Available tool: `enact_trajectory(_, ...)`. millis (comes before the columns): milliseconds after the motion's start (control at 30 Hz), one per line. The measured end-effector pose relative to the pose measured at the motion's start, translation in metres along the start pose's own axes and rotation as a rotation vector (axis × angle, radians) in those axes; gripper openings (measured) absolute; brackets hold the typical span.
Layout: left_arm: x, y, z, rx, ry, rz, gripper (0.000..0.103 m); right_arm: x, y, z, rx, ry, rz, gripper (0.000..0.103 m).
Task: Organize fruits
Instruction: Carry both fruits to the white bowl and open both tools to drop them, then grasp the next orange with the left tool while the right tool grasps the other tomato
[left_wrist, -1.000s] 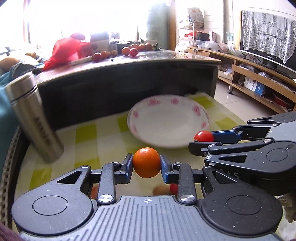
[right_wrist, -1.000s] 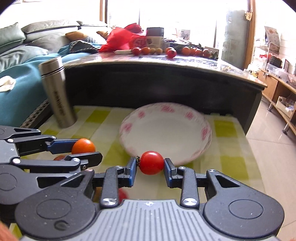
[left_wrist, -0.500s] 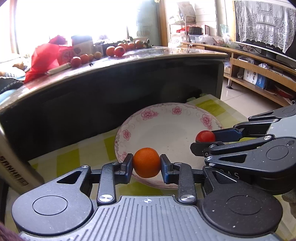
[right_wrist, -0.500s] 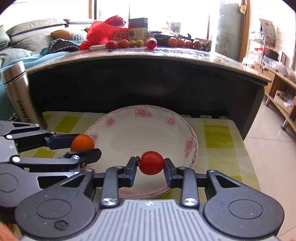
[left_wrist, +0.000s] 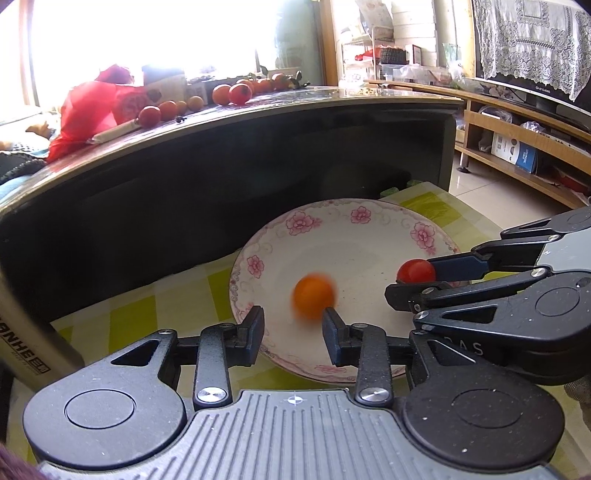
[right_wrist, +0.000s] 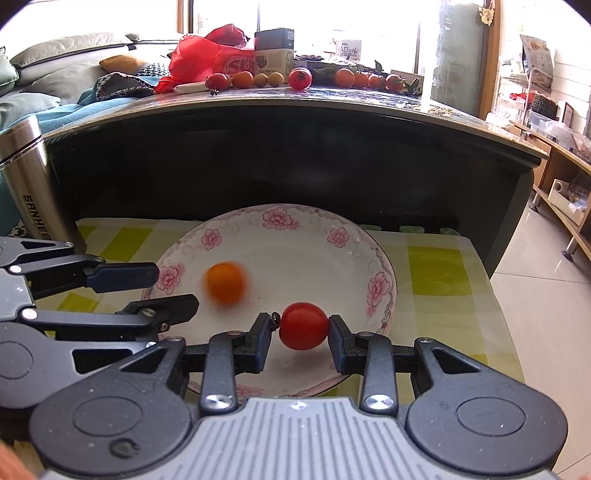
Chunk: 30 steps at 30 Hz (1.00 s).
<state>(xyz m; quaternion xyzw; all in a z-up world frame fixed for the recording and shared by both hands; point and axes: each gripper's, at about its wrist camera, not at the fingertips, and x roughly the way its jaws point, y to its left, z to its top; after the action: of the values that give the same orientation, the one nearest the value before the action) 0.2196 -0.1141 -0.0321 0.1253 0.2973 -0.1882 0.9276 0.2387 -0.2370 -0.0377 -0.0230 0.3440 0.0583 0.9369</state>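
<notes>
A blurred small orange (left_wrist: 314, 301) is loose over the white flowered plate (left_wrist: 258, 266), just past my left gripper (left_wrist: 293, 325), whose fingers stand open with nothing between them. The right wrist view shows that orange (right_wrist: 225, 282) beyond the left gripper (right_wrist: 177, 290), inside the plate (right_wrist: 380, 288). My right gripper (right_wrist: 297, 325) is shut on a red cherry tomato (right_wrist: 303, 325), held over the plate's near right part. From the left wrist view, the right gripper (left_wrist: 410, 280) and its tomato (left_wrist: 415, 271) hang at the plate's right rim.
The plate sits on a yellow checked cloth (right_wrist: 436, 269) on a low surface. A steel flask (right_wrist: 29, 184) stands at the left. Behind rises a dark table (right_wrist: 295, 147) carrying several tomatoes and oranges (right_wrist: 299, 78) and a red bag (right_wrist: 207, 59). Tiled floor (right_wrist: 546, 295) lies right.
Both grippers moved forward over the plate. My left gripper opened and let go of the orange, which now moves blurred in the plate. The right gripper still holds the tomato.
</notes>
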Motion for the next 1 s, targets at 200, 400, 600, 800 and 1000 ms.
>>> enact_trajectory(200,-0.008,0.006,0.001,-0.011,-0.009,0.008,0.046,-0.009,0.001,0.004,-0.002,-0.031,0.002,0.046)
enact_trajectory(400,-0.027,0.013,0.003,-0.019,-0.027,0.022,0.047,-0.028,-0.003,0.012,0.030,-0.071,-0.013,0.046)
enact_trajectory(600,-0.052,0.019,0.003,-0.026,-0.043,0.035,0.048,-0.056,-0.005,0.019,0.062,-0.107,-0.018,0.047)
enact_trajectory(800,-0.085,0.025,-0.001,-0.027,-0.068,0.038,0.050,-0.089,0.008,0.017,0.030,-0.129,-0.004,0.047)
enact_trajectory(1000,-0.121,0.027,-0.010,-0.037,-0.083,0.033,0.051,-0.117,0.024,0.000,0.021,-0.117,0.024,0.047)
